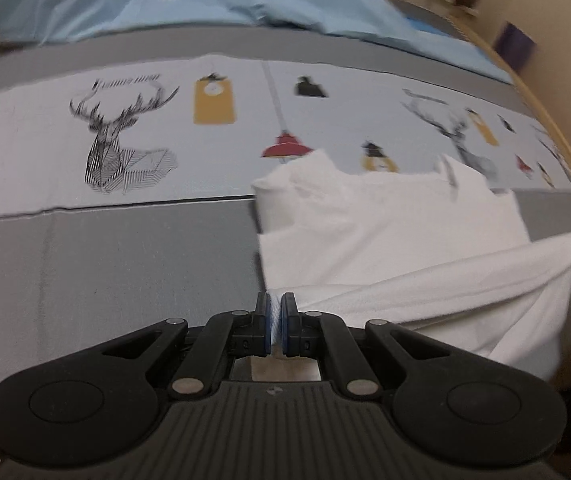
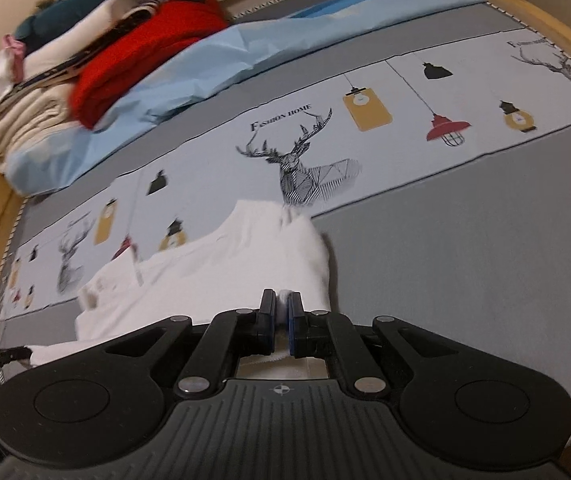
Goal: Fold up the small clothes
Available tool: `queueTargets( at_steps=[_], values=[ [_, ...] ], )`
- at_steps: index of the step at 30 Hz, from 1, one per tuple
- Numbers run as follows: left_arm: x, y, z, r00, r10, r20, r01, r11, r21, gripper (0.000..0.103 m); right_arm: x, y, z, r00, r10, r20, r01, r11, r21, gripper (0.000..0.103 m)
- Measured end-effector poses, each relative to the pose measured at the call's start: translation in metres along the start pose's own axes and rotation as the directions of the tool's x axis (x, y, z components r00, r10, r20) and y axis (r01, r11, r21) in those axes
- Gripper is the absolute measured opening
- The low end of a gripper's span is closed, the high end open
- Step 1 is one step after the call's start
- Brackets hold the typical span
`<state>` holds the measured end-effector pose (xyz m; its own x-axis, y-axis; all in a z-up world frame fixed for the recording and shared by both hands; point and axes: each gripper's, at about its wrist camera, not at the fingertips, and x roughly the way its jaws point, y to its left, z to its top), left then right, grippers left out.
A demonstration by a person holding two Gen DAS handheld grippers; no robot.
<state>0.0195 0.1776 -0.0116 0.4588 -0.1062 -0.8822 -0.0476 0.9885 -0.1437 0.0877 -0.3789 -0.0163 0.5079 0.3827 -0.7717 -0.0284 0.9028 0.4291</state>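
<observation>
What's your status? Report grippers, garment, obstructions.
Left gripper and right gripper both shut on white garment. Garment partly lifted off bed cover. Nothing in the way.

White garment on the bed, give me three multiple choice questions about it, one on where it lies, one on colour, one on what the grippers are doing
1. Where does the white garment lie?
A. on the grey bedspread, reaching the deer-print band
B. on the clothes pile
C. on the floor

2. What colour is the knit on top of the clothes pile?
A. green
B. red
C. yellow

3. What are the two grippers doing?
A. both open above the cloth
B. one shut, one open
C. both shut on the cloth

Key: 1 A, its far edge overlaps the print; 2 B, the red knit shows plainly; 3 C, the left gripper and right gripper each pinch white fabric.
</observation>
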Motion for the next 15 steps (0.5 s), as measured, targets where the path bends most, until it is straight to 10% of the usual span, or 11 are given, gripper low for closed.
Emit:
queueTargets(
  at_steps=[9,15],
  values=[
    [0.059,0.006,0.034,0.998,0.030,-0.061,-0.032,0.999,-0.040,0.005,0.094,-0.010,0.019,0.994,-0.081,-0.077,0.084,0.996,0.033,0.005],
    [0.052,0.040,0.051,0.999,0.027,0.034,-0.017,0.966,-0.258,0.011,0.092,-0.033,0.033,0.988,-0.102,0.118,0.069,0.963,0.261,0.014]
  ],
)
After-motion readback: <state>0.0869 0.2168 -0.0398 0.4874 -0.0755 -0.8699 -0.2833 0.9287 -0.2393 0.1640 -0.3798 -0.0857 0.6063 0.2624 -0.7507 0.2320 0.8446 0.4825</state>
